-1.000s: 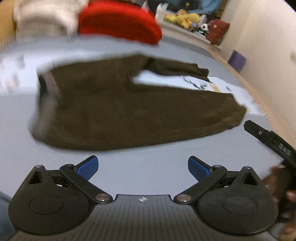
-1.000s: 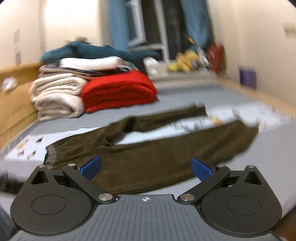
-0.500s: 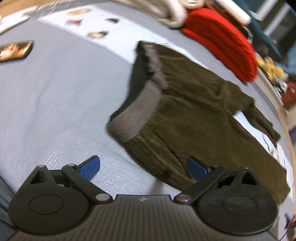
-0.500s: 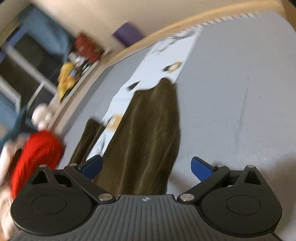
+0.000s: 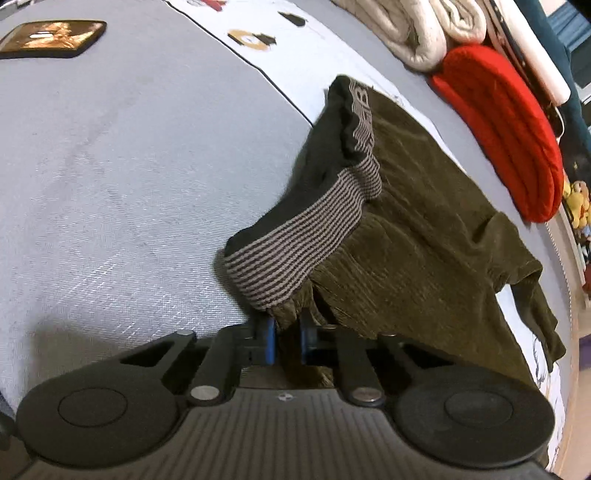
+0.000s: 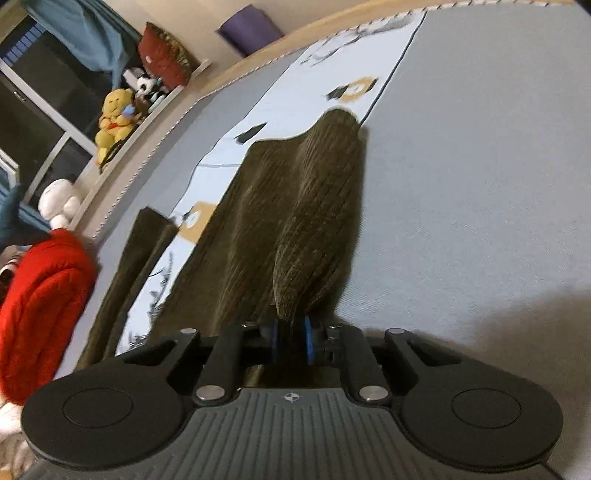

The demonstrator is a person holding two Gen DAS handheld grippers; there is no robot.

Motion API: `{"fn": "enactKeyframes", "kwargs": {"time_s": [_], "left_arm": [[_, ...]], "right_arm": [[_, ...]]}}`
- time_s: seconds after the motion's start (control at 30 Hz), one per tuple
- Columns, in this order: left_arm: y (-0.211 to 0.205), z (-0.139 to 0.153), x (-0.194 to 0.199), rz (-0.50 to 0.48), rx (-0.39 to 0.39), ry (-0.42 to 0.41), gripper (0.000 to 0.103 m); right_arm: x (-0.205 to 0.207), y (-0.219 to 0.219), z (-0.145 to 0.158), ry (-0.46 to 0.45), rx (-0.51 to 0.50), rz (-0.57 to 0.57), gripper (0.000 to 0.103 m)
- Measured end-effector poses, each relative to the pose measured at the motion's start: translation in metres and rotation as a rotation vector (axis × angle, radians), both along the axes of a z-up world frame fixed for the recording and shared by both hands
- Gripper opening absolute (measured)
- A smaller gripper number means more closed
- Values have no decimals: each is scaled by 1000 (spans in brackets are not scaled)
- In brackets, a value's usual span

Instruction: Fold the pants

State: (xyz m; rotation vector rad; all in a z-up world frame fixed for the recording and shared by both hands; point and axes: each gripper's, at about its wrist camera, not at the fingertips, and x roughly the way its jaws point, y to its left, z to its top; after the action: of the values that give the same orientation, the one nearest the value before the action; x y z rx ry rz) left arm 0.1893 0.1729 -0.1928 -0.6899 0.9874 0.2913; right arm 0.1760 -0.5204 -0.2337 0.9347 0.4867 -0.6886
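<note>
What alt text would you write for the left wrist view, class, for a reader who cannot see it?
The left hand-held gripper pinches the near edge of olive corduroy pants just below their striped waistband, on a grey bed cover. Beyond them lie a folded red blanket and rolled cream blankets.

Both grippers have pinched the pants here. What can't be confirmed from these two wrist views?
- Left wrist view: the pants leg ends run past the right edge.
- Right wrist view: the waistband is out of frame; the far leg is partly hidden behind the gripper body.
- Neither view shows the other gripper.
</note>
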Motion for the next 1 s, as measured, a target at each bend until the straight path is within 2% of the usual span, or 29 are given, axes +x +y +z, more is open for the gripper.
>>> {"fn": "enactKeyframes", "kwargs": {"time_s": [0.2,0.3,0.37,0.5,0.6,0.67,0.77,0.87,0.9,0.93,0.97,1.0], "left_arm": [[4,38,-20,-11,92,-121,8],[15,54,-26,-15,128,-138,8],[25,59,-33,-20,136,-130,8],[44,50,-51,-44,145,-89,8],[54,27,-52,-70,132,-50,9],[54,22,-53,-69,136,-53,9],[45,26,-50,-93,186,-63,9],[47,29,-53,-105,189,-66,9],[49,29,-54,-104,184,-66,9],[49,29,-54,-109,185,-66,9],[48,29,-53,-118,195,-64,10],[46,29,-52,-128,211,-60,10]], "right_arm": [[-31,12,33,-16,-1,8,13],[-58,33,51,-5,-65,52,13],[-81,44,57,-16,-70,82,13],[-119,55,43,37,-47,127,13],[-132,49,16,120,56,131,13],[-140,39,7,84,130,119,14],[-151,31,11,39,144,61,20],[-159,31,17,-9,100,32,17],[-164,30,22,-72,76,7,16],[-172,31,34,-137,5,-31,16],[-177,34,44,-165,-84,-40,16],[-177,40,59,-157,-230,-7,17]]}}
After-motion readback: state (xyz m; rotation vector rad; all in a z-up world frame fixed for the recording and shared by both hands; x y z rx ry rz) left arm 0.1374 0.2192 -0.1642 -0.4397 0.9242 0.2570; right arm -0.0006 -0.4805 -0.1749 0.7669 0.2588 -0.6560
